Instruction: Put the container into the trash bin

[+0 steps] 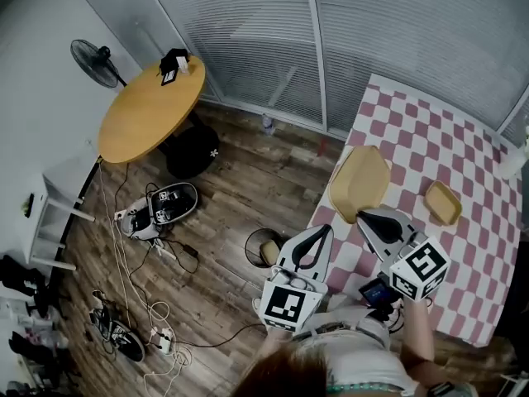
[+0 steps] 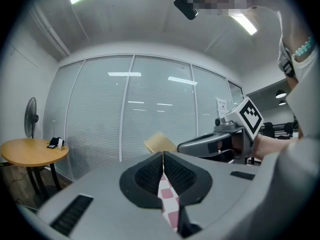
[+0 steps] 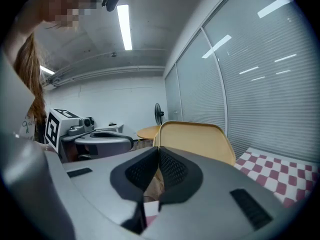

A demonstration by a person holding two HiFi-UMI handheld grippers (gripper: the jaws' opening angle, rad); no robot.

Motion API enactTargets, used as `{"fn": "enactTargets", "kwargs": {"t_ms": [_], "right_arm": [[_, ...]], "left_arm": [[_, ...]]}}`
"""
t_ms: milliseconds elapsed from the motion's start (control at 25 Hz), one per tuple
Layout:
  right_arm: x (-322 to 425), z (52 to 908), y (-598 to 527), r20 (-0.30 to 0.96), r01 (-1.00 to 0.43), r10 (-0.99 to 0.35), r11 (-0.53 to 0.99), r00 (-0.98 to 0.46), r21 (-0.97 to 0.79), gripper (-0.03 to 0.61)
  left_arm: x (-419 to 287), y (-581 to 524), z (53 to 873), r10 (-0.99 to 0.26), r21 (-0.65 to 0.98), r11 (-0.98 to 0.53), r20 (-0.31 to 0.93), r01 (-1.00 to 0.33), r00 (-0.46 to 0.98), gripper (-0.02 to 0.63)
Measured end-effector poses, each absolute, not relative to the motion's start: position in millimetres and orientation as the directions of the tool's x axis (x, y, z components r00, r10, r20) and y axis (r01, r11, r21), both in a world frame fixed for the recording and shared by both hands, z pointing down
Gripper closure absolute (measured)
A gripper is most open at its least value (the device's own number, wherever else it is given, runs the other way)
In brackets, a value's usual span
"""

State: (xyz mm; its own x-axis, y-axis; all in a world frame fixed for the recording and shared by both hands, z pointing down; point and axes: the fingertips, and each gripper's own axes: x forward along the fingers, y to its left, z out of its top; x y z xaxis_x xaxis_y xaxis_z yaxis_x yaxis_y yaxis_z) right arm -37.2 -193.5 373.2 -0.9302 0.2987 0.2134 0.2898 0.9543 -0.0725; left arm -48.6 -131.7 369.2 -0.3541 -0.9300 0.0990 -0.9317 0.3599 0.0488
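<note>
At the far left of the head view a white shelf [image 1: 51, 209] stands against the wall, with a standing fan [image 1: 93, 61] in the upper left corner and a round wooden table [image 1: 149, 110] just beside it; a small black and white object [image 1: 174, 63] sits at that table's upper edge. Below the table, on the wooden floor [image 1: 240, 180], lie a dark oval object [image 1: 171, 203], loose cables [image 1: 157, 321] and, in the lower left, a dark shoe [image 1: 124, 337]. Near the middle of the frame the trash bin [image 1: 263, 246] stands on the floor, just beside the left edge of the bench [image 1: 430, 131], which wears a pink and white checked cloth; something tan shows inside the bin, too small to tell what it is. The left tongs [image 1: 327, 229] hang in the lower middle, across the bench's edge and just right of the bin, their jaws pressed together with nothing between them; in the left gripper view only a sliver of checked cloth shows through the slit beneath the pads. The right tongs [image 1: 360, 216] sit just right of them, jaws likewise pressed together and empty, their tips near the lower edge of the large tan container [image 1: 361, 179], which rests on the bench by its left edge and fills the right gripper view straight ahead. Further right, apart from both tongs, a small tan container [image 1: 444, 203] rests on the cloth
</note>
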Motion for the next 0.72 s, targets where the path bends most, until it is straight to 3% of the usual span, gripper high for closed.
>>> {"fn": "enactTargets", "kwargs": {"t_ms": [440, 720], "right_arm": [[-129.3, 389.0, -51.2, 0.235, 0.345, 0.360, 0.933, -0.903, -0.107, 0.578], [-176.2, 397.1, 50.0, 0.234, 0.461, 0.485, 0.874, -0.843, -0.151, 0.578]], "left_arm": [[-142.3, 29.4, 365.2, -0.881, 0.004, 0.463, 0.113, -0.886, -0.459, 0.597], [-179.2, 135.0, 374.9, -0.808, 0.025, 0.584, 0.114, -0.811, -0.578, 0.597]]}}
